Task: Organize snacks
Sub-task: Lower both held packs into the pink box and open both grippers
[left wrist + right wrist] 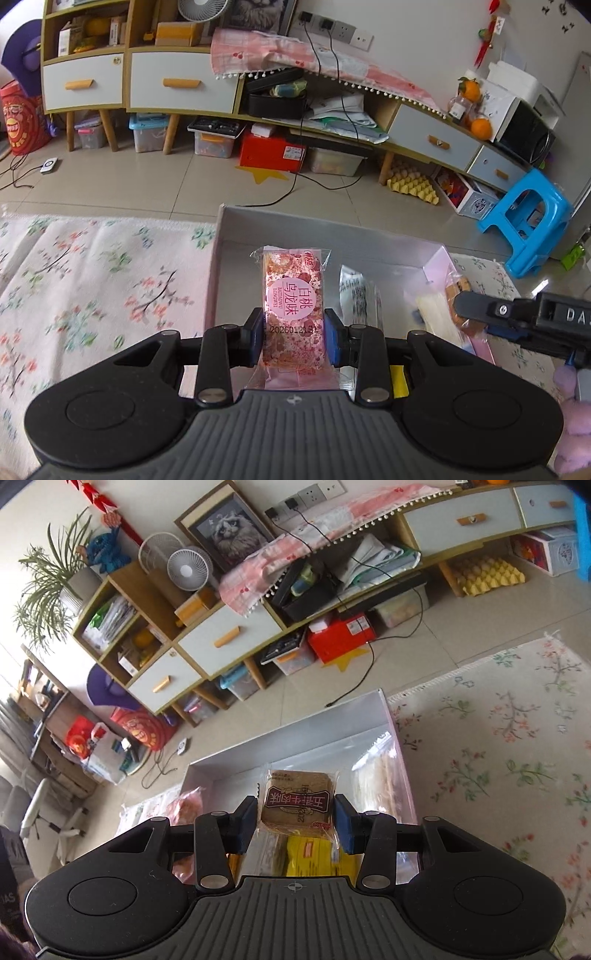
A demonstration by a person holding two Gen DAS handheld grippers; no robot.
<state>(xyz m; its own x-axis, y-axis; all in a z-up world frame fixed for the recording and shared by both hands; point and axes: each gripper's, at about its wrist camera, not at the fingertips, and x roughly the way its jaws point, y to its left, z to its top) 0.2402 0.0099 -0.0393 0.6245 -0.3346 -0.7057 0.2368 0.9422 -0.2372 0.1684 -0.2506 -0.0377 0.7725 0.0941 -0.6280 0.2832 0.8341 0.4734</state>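
Snacks are held in both grippers above an open box. Low in the centre of the left wrist view, the left gripper (294, 334) is clamped on a pink snack packet (293, 295), held lengthwise and upright, likely so it can go down into the white box (369, 236) just beyond. Low in the centre of the right wrist view, the right gripper (295, 821) pinches a brown snack packet (297, 799) by its sides over the same box, with a yellow packet (314, 853) lying beneath it. Inside the box, at centre right of the left view, a white wrapper (356, 291) and a pale packet (437, 312) already take up floor space, and the right gripper reaches in from the right edge, crowding that side. A floral cloth covers the table (92, 277) around the box. Farther off, in the upper part of the frame, stand a blue stool (532, 218), a red box (271, 151) on the tiled floor and a long cabinet (177, 85) against the wall.
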